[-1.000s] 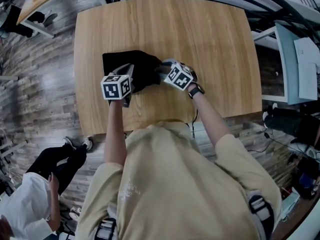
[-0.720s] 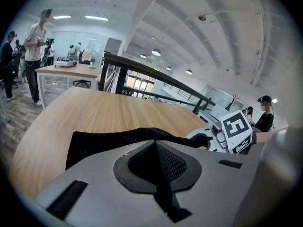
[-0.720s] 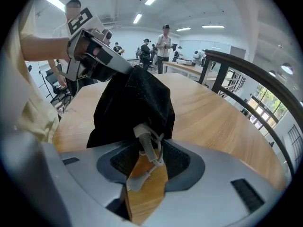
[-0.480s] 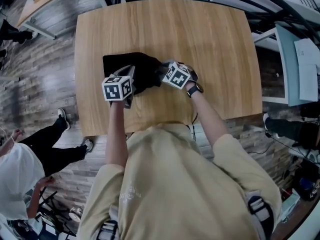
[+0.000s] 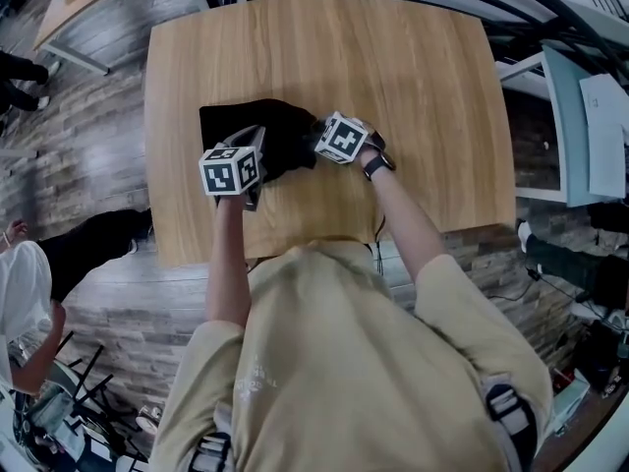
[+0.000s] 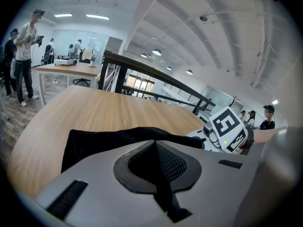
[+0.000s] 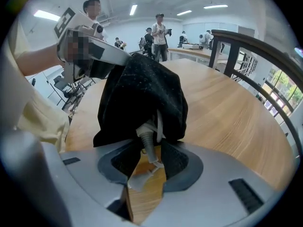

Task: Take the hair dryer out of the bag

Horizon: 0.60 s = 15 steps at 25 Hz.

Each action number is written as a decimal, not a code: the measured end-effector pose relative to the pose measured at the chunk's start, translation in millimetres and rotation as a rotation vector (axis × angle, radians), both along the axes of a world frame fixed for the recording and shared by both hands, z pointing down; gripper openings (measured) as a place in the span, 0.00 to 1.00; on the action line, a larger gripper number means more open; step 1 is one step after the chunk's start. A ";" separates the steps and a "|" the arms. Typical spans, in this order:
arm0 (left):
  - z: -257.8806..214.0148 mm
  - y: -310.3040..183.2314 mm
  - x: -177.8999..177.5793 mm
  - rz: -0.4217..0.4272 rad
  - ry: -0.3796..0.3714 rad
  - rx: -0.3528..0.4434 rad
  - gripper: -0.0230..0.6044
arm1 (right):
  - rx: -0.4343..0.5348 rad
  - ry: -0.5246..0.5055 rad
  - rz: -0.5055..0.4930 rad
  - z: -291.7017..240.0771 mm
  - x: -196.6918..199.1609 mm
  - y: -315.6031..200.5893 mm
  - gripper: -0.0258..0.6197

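Across the far half and the whole right side of the wooden table (image 5: pixel 423 87): broad bare wood, free for moving. Tighter toward the left, with only a strip of tabletop between the black bag (image 5: pixel 285 131) and the table's left edge. A wider band of wood runs between the bag and the near edge, where the person's torso stands. Past the far edge, a dark railing (image 7: pixel 229 56); off to the side, open floor with a bystander (image 6: pixel 24 51) by another table.

Left gripper (image 6: pixel 154 145): jaws shut tight together, pinching black fabric at the bag's near-left part. Seen from the right gripper view, holds that fabric raised, so that the bag drapes down from it like a hood.

Right gripper (image 7: pixel 150 150): at the bag's right end, pointing steeply down at its mouth. Jaws apart and closing, with bare wood visible in the gap between them.

Hair dryer (image 7: pixel 146 143): almost wholly hidden inside the bag. Only a pale ribbed cord sleeve and a white loop of cord poke out of the mouth. Sleeve reaches down between the right gripper's jaws, close along one of them; cannot tell whether touching.

Writing: only black-and-white square markers on the two gripper cubes.
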<state>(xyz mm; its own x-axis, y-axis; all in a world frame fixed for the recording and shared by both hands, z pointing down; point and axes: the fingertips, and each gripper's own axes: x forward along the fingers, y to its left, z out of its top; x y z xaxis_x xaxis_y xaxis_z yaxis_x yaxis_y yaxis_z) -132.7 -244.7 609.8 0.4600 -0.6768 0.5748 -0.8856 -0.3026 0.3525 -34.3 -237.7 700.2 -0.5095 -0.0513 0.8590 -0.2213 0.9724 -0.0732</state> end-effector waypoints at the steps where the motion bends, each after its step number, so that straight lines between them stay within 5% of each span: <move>1: 0.2 -0.2 0.3 0.000 0.001 0.000 0.06 | -0.012 0.000 -0.007 0.8 -0.4 1.2 0.23; 15: 4.4 -2.5 5.6 -0.011 0.010 -0.019 0.06 | -0.145 0.005 -0.027 12.3 0.9 13.3 0.18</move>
<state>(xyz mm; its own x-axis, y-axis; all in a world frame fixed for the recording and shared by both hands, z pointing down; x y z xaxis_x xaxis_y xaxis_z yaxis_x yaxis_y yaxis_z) -127.1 -247.2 614.2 0.4587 -0.6706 0.5831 -0.8850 -0.2861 0.3672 -33.4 -224.5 712.4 -0.5051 0.0875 0.8586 -0.1960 0.9572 -0.2129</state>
